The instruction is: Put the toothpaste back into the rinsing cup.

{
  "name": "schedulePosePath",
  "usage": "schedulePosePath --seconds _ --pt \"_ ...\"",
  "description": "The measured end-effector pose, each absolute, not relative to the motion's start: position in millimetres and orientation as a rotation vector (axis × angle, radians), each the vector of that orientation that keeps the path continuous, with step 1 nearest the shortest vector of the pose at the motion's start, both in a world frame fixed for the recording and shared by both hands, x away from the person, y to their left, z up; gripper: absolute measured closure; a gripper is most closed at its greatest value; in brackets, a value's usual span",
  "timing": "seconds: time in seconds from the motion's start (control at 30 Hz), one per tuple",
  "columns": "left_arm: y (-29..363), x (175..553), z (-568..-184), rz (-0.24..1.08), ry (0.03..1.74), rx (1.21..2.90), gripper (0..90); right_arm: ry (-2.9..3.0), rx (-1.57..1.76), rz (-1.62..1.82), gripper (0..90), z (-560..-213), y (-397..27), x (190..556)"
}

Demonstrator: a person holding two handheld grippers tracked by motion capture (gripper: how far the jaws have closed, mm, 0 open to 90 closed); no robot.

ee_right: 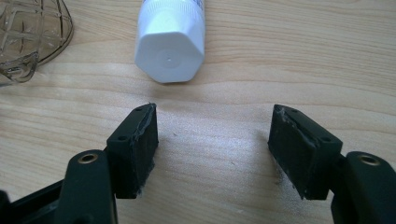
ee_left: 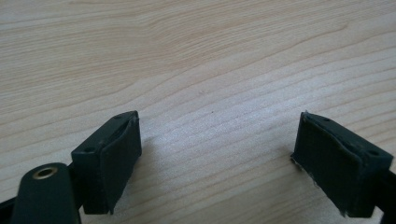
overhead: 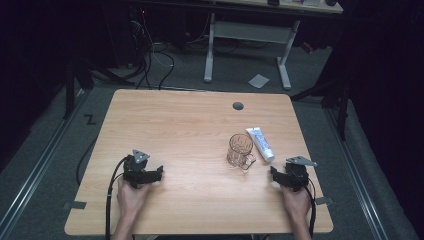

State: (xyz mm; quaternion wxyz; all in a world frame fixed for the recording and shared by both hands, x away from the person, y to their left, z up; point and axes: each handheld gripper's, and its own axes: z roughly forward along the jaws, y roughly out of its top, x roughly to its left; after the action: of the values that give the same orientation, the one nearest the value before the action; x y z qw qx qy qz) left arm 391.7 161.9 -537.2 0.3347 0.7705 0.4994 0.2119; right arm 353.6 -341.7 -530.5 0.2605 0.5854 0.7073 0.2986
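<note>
A clear glass mug (overhead: 240,150) with a handle stands right of the table's middle. A white tube (overhead: 260,143) with blue print lies just right of it, cap toward me. In the right gripper view the tube's white cap (ee_right: 170,52) lies just beyond the jaws and the mug's base (ee_right: 35,32) sits at the top left. My right gripper (overhead: 280,174) rests on the table near the front right, open, nothing between its pads. My left gripper (overhead: 152,172) rests at the front left, open over bare wood (ee_left: 215,140).
The wooden table (overhead: 175,125) has a round grey cable grommet (overhead: 238,106) near its far edge. Beyond the table stand a white desk frame (overhead: 247,45) and cables on the dark floor. A scrap of paper (overhead: 258,80) lies on the floor.
</note>
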Motion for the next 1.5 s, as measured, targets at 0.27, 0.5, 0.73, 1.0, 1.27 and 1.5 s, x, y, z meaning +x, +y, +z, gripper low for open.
schedulePosePath --seconds 0.27,0.5,0.73,1.0,1.27,1.5 --pt "161.6 391.8 -537.1 0.55 1.292 2.015 15.6 1.916 1.586 0.809 33.0 -530.5 -341.7 353.6" --pt "161.5 391.6 -537.2 0.552 1.295 2.013 15.5 1.917 1.585 0.81 32.6 -530.5 -341.7 353.6" --pt "161.2 391.1 -537.1 0.553 1.299 2.012 15.5 1.926 1.58 0.809 26.8 -530.7 -342.2 354.4" --pt "161.0 390.8 -537.1 0.55 1.295 2.013 15.5 1.896 1.634 0.778 23.8 -530.3 -345.4 354.8" --pt "161.0 390.6 -537.1 0.546 1.294 2.012 15.9 1.905 1.683 0.868 24.7 -523.0 -351.8 348.6" --pt "161.0 389.8 -537.1 0.549 1.294 2.011 16.8 1.93 1.647 0.896 25.6 -519.1 -352.1 339.2"
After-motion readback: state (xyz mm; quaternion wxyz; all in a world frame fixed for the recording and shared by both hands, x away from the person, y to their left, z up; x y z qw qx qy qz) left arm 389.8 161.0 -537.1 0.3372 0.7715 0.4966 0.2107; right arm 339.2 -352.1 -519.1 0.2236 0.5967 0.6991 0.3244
